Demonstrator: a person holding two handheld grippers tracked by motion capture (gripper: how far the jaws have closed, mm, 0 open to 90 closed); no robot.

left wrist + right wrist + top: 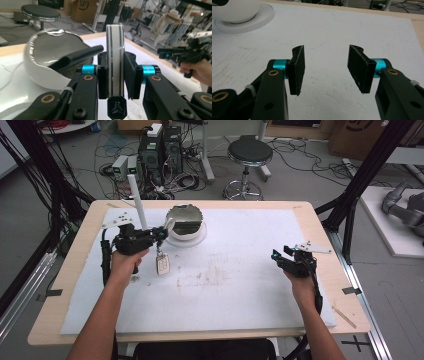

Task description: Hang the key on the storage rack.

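Left gripper point(161, 234) clamped on a key fob point(162, 264) by its strap point(115, 62), fob dangling just above the white foam mat point(240, 285), just left of a white bowl point(185, 222) on its saucer point(192, 240). Right gripper point(278, 256) at mat's right edge, well apart from bowl, jaws spread wide, holding nothing

A wooden table point(320, 227) carries a white foam sheet point(240, 290); a white saucer point(197, 238) sits near its far edge
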